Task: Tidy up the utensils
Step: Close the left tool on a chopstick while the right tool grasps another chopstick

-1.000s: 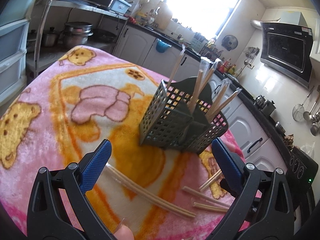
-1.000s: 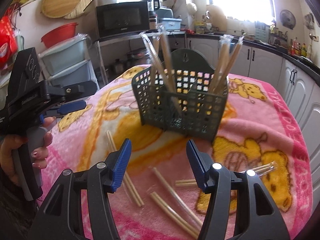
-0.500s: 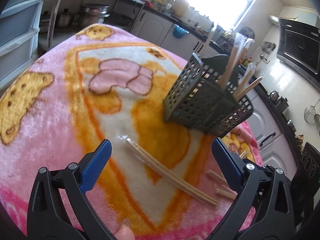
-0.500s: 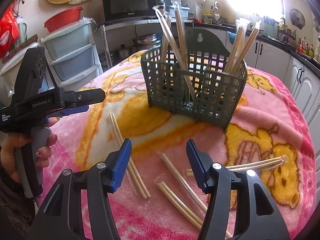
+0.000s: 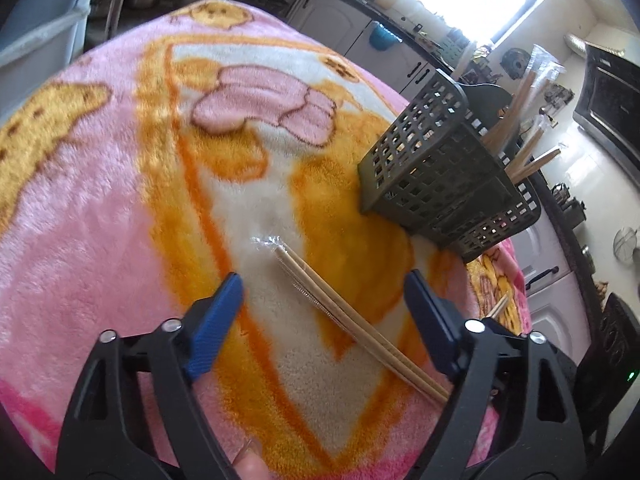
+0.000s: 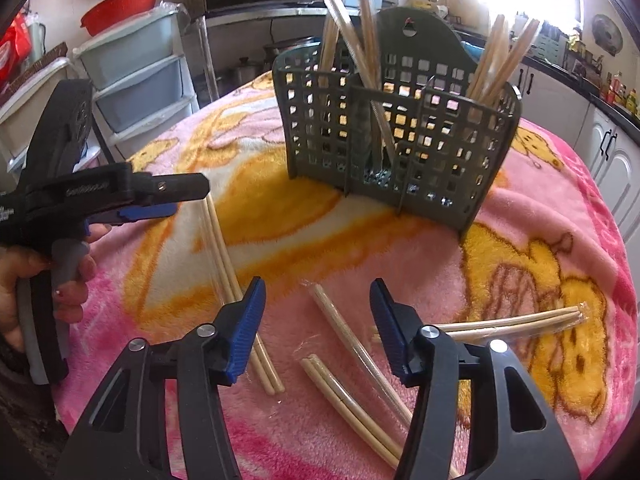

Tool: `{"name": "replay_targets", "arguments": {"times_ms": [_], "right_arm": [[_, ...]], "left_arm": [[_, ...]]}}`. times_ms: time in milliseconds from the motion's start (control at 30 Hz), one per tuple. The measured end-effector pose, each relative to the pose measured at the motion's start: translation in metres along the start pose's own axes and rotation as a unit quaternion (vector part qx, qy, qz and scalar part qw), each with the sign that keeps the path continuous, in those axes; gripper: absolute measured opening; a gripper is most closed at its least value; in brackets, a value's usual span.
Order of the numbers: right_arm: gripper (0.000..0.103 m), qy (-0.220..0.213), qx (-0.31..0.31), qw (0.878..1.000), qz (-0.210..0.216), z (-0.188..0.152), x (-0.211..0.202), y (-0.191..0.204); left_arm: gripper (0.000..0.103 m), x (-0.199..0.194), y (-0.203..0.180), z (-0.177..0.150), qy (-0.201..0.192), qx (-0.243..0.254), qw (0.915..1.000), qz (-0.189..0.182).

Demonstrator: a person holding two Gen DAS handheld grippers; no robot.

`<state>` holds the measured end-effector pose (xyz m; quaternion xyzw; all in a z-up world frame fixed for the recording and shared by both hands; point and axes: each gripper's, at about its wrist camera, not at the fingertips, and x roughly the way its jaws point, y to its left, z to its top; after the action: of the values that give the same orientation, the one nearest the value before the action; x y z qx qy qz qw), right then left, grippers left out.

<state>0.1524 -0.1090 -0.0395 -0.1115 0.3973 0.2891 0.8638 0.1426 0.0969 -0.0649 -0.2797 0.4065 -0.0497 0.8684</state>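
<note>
The left gripper, black with blue pads, hangs just over the pink and orange fleece blanket on the counter. Its jaws stand apart and have just been closing in, with a clear-wrapped pair of bamboo chopsticks lying between them, untouched. The dark green perforated plastic utensil basket stands beyond that pair, upright, holding several wrapped chopsticks.

The right gripper also stands apart, its jaws having narrowed slightly, with nothing clamped. Nearer than the basket, 2 more wrapped chopstick pairs lie under and between its jaws. Another wrapped pair lies further right of the basket's front.
</note>
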Motion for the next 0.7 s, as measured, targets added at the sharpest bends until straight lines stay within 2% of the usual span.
{"name": "replay_targets", "arguments": {"times_ms": [133,233,400,600,700], "right_arm": [[0.045,0.02,-0.018,1.0,0.003,0.001,0.01,0.002],[0.043,0.033,-0.031,0.999,-0.006,0.002,0.016,0.003],[0.032,0.056,-0.037,0.998,-0.005,0.005,0.026,0.001],[0.023,0.062,-0.042,0.997,-0.002,0.005,0.031,0.002],[0.017,0.062,-0.052,0.997,-0.004,0.007,0.031,0.006]], "left_arm": [[0.066,0.005,0.003,0.006,0.008,-0.011,0.9999,-0.001],[0.063,0.009,0.001,0.008,0.012,-0.01,0.9998,0.012],[0.055,0.017,-0.002,0.016,0.015,-0.002,0.9993,0.034],[0.03,0.026,-0.003,0.023,0.006,0.019,0.996,0.088],[0.017,0.027,0.001,0.024,0.0,0.02,0.9947,0.101]]}}
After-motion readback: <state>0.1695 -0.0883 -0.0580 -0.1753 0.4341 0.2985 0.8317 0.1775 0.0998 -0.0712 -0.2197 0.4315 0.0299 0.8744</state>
